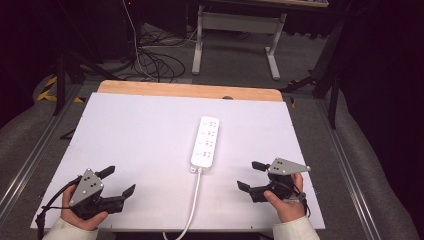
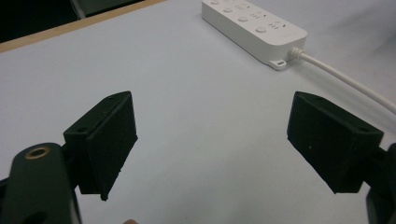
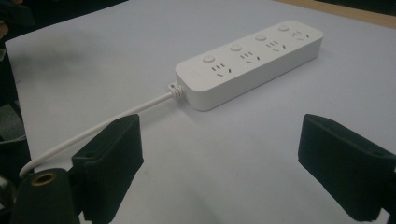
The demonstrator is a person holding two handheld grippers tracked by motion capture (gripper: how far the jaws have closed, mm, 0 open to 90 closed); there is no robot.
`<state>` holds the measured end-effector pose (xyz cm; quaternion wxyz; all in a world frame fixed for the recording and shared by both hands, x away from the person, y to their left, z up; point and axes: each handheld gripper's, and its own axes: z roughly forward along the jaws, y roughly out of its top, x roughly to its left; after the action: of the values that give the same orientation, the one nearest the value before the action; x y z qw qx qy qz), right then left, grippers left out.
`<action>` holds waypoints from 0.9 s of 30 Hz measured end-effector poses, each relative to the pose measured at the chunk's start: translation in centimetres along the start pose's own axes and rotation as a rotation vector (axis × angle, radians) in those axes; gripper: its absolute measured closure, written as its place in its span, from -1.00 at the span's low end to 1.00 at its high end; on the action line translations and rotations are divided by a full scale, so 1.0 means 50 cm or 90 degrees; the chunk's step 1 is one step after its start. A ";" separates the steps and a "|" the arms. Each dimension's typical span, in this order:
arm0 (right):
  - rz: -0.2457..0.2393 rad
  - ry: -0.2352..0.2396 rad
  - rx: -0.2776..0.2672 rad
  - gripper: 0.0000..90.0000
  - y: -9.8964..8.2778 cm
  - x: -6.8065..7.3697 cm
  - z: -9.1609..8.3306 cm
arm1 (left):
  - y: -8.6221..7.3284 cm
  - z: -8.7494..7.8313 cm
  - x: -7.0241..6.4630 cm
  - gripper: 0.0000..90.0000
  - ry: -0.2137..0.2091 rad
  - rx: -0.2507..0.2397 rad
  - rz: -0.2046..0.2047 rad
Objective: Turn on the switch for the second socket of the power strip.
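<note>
A white power strip [image 1: 205, 141] lies in the middle of the white table [image 1: 140, 150], with several sockets and round buttons on top. Its white cord [image 1: 192, 205] runs off the near edge. My left gripper [image 1: 120, 181] rests at the near left corner, jaws wide apart and nothing between them. In the left gripper view the power strip [image 2: 254, 29] lies far ahead to the right. My right gripper [image 1: 252, 175] sits at the near right, jaws spread wide and empty. The right gripper view has the power strip [image 3: 250, 60] and cord [image 3: 98, 130] ahead of the open gripper [image 3: 233, 158].
A wooden strip [image 1: 190, 90] borders the table's far edge. Beyond it stand a white table frame [image 1: 235, 35] and a tangle of cables [image 1: 155, 62] on the grey floor. Metal rails [image 1: 30, 160] run along both sides of the table.
</note>
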<state>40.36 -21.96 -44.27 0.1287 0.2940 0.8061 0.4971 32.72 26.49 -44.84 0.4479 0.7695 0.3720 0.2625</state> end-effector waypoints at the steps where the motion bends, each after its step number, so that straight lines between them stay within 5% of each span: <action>1: 0.002 -0.001 0.001 -0.69 -0.005 -0.001 -0.001 | 0.000 -0.001 -0.001 -0.65 0.001 0.000 0.003; 11: 0.012 -0.006 0.016 -0.73 -0.058 -0.015 -0.005 | -0.006 -0.004 -0.005 -0.69 -0.002 0.001 -0.004; 17: -0.011 -0.016 0.030 -0.77 -0.083 -0.017 -0.001 | -0.016 -0.001 -0.004 -0.72 0.008 -0.002 0.002; 27: -0.012 -0.026 0.031 -0.79 -0.092 -0.017 0.002 | -0.017 0.002 0.009 -0.74 -0.005 -0.010 -0.032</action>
<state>39.50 -23.94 -48.42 0.1425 0.3000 0.8179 0.4698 32.79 27.07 -45.59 0.4621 0.7571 0.3875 0.2511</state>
